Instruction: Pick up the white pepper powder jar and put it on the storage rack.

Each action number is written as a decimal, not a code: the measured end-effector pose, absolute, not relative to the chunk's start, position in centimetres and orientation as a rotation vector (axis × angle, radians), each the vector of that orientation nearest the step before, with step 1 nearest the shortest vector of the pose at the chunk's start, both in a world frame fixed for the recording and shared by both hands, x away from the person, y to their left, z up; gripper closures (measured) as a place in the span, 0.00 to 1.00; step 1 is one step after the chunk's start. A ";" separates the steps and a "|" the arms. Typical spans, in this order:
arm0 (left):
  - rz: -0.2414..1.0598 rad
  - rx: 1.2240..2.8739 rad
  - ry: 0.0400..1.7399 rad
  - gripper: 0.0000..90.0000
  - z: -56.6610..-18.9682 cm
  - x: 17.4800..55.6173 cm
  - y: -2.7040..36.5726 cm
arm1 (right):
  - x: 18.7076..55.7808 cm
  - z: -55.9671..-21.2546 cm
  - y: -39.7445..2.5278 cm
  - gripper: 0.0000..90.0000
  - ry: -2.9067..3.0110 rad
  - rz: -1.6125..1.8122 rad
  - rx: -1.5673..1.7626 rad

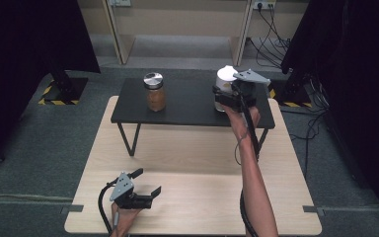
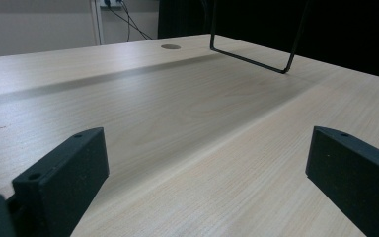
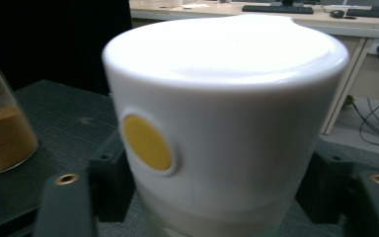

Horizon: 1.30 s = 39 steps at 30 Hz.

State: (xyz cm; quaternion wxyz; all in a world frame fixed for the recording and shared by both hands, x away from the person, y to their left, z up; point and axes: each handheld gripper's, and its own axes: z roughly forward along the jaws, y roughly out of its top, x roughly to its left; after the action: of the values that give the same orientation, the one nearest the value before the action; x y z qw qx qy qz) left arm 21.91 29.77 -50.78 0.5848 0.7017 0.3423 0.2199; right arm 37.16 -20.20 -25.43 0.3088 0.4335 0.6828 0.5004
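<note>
Right tongs [image 1: 223, 100] reach out to the far right end of the low black shelf-like stand [image 1: 187, 111] that sits on the pale wooden worktop [image 1: 197, 197]. Their jaws sit either side of the white-lidded round jar [image 1: 225, 79], close against its lower body; in the right gripper view the white lid [image 3: 227, 113] with its round yellow spot [image 3: 146, 143] looms large between the two black jaws, which appear clamped on the jar. Jar stands upright on the stand, at its right end. Well apart, toward the stand's left half, a glass jar of brown powder with a silver metal lid [image 1: 155, 92] stands upright, untouched. Left tongs [image 1: 145, 185] rest low over the near left part of the worktop, jaws spread wide apart with nothing between them; bare wood grain lies ahead of them in the left gripper view, with the stand's thin black wire leg [image 2: 256, 59] farther off.
</note>
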 end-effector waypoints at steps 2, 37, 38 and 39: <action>0.513 1.637 0.799 0.02 -50.8 21.9 29.8 | 37.2 -25.5 -20.5 0.17 1.805 1.339 1.144; 0.511 1.622 0.796 0.00 -50.9 21.8 29.8 | 29.4 -31.3 -27.1 0.00 1.813 1.537 0.944; 0.508 1.621 0.795 0.00 -50.9 21.9 29.8 | 29.1 -31.7 -27.4 0.00 1.814 1.547 0.938; 0.503 1.620 0.792 0.00 -50.9 21.9 29.9 | 28.8 -32.1 -27.7 0.00 1.819 1.559 0.934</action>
State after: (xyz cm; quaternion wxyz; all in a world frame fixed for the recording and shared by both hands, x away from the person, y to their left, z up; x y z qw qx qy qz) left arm 21.90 29.85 -50.93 0.5932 0.6967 0.3405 0.2164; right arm 28.84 -27.69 -32.13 0.2814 0.3486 0.6788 0.5819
